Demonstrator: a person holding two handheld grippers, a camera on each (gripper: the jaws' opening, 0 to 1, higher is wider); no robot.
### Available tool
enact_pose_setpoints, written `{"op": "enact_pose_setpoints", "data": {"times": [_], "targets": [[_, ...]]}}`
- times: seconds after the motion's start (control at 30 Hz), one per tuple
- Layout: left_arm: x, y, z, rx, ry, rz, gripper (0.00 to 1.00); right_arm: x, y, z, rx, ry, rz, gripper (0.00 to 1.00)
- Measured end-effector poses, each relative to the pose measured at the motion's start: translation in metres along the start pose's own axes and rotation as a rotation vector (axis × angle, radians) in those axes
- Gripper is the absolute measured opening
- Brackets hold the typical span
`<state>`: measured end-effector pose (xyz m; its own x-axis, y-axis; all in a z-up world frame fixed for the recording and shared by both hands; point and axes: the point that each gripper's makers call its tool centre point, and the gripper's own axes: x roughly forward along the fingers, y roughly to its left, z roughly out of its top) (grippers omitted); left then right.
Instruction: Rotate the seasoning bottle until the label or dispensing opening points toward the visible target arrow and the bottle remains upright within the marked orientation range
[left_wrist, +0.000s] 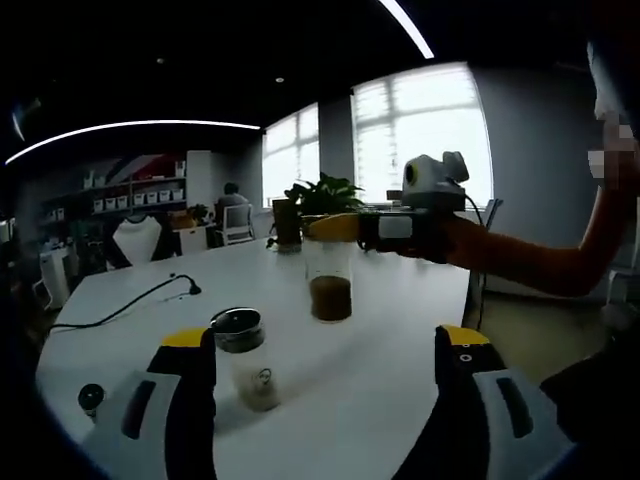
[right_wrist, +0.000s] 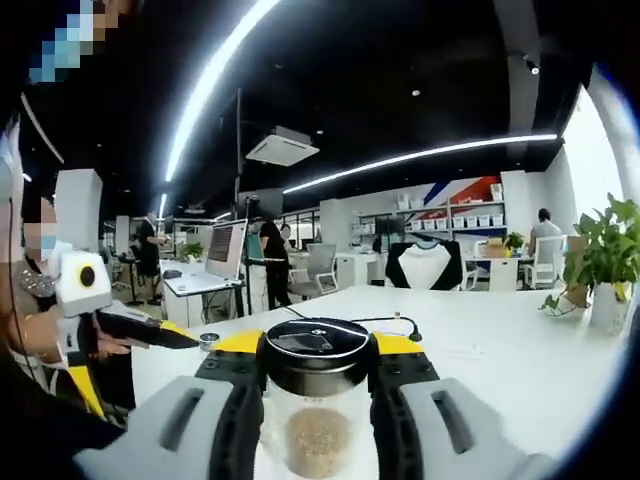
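On the white tabletop (left_wrist: 380, 340), your left hand-held gripper (left_wrist: 325, 375) hovers wide open beside a small jar (left_wrist: 245, 358). Farther out, your right hand-held gripper (right_wrist: 318, 385) clamps the seasoning bottle (right_wrist: 316, 405) at its cap, upright. You seem mid-turn; next, twist gently without tipping it. No arrow is visible.

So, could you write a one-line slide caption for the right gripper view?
Right gripper fingers clamp the black-lidded seasoning bottle above a white table.
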<state>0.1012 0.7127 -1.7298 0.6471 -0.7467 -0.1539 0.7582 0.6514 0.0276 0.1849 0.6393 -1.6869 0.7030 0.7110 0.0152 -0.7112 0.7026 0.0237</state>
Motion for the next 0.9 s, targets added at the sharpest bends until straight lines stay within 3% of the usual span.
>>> {"op": "enact_pose_setpoints", "data": {"times": [0.13,0.27,0.37,0.57,0.7,0.9], "targets": [[0.007,-0.003,-0.007,0.012,0.0,-0.013,0.96,-0.005,0.014,-0.013,0.019,0.03,0.032,0.37],[0.014,-0.008,-0.019,0.048,0.032,-0.047,0.94,-0.011,0.035,-0.016,0.048,0.036,0.112,0.37],[0.018,-0.013,-0.015,0.028,-0.016,-0.084,0.89,-0.013,0.044,-0.011,0.033,0.029,0.13,0.37],[0.025,-0.013,-0.019,0.045,-0.003,-0.102,0.88,-0.014,0.059,0.0,0.041,0.015,0.185,0.37],[0.034,-0.018,-0.015,-0.021,-0.058,-0.181,0.86,-0.013,0.073,0.006,0.052,0.018,0.211,0.37],[0.04,-0.022,-0.013,0.013,-0.077,-0.241,0.69,-0.015,0.088,0.015,0.02,0.002,0.27,0.37]]}}
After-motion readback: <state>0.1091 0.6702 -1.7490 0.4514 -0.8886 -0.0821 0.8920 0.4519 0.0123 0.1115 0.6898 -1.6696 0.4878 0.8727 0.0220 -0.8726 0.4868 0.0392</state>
